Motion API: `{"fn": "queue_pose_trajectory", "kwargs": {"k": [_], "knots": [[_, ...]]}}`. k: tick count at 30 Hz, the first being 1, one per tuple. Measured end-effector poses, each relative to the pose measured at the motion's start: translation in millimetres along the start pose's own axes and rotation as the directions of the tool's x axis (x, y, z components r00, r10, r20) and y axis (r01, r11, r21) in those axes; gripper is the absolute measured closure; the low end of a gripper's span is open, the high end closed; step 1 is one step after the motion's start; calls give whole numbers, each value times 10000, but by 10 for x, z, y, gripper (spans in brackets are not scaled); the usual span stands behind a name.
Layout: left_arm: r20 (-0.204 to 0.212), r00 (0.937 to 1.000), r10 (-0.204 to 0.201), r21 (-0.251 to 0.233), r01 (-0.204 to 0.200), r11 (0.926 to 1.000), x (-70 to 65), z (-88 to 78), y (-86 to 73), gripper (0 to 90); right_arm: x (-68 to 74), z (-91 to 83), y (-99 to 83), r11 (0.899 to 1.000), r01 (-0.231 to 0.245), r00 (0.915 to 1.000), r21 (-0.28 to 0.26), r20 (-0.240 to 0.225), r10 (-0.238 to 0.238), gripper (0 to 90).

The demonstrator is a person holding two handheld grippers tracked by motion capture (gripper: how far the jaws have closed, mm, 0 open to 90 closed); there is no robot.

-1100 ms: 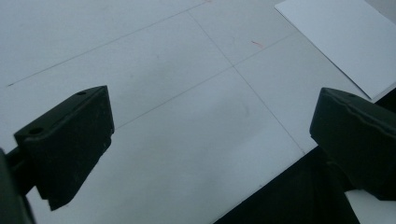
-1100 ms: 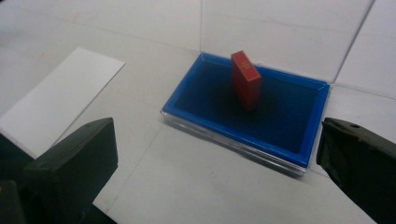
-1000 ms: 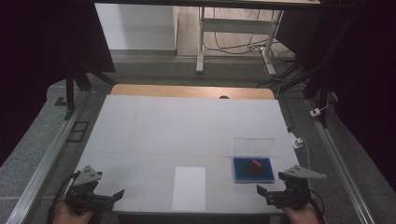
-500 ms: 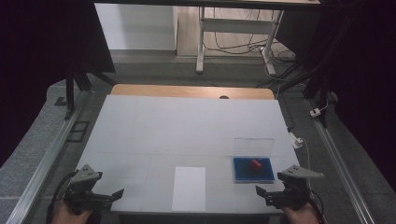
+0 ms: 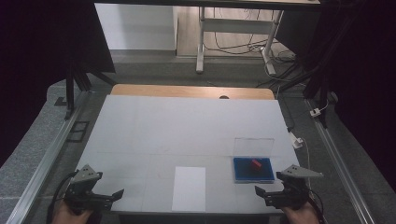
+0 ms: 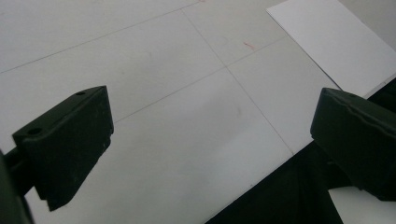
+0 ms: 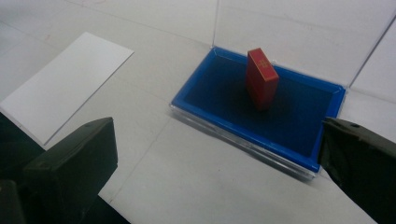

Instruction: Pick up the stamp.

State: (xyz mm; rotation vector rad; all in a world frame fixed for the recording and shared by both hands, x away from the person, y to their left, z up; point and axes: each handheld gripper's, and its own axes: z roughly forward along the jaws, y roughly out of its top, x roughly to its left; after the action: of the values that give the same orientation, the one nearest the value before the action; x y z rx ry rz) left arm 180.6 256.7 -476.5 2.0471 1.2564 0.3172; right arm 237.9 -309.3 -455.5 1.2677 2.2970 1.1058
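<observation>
Already both grippers, left gripper (image 5: 103,199) and right gripper (image 5: 267,194), gape empty; red block (image 7: 262,78) stands upright in blue tray (image 7: 224,114) at right's one o'clock — clumsy pinch likely topples it.

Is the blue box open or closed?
Open. The blue box's clear lid stands up behind it, and a red block stands upright inside.

Small red block (image 7: 262,78) stands upright, slightly tilted, inside the open blue-lined case (image 7: 224,112), clear lid (image 5: 253,146) raised, near the desk's front right corner.
</observation>
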Motion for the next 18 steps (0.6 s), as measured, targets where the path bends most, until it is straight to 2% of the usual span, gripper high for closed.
{"fn": "queue_pose_trajectory", "kwargs": {"k": [5, 15, 18], "knots": [[-6, 10000, -12, 23, 12, 10000, 3, 2, 1, 0, 6, 13, 49, 9996, 274, 9996, -122, -63, -274, 0], [-19, 9999, -129, 73, 130, 9999, 7, 8, 3, 0, -3, 90, 96, 9978, 635, 9978, 215, -183, -631, 0], [-13, 9999, -152, 63, 152, 9999, 10, 7, 2, 0, -19, 115, 110, 9969, 782, 9967, 49, -232, -781, 0]]}}
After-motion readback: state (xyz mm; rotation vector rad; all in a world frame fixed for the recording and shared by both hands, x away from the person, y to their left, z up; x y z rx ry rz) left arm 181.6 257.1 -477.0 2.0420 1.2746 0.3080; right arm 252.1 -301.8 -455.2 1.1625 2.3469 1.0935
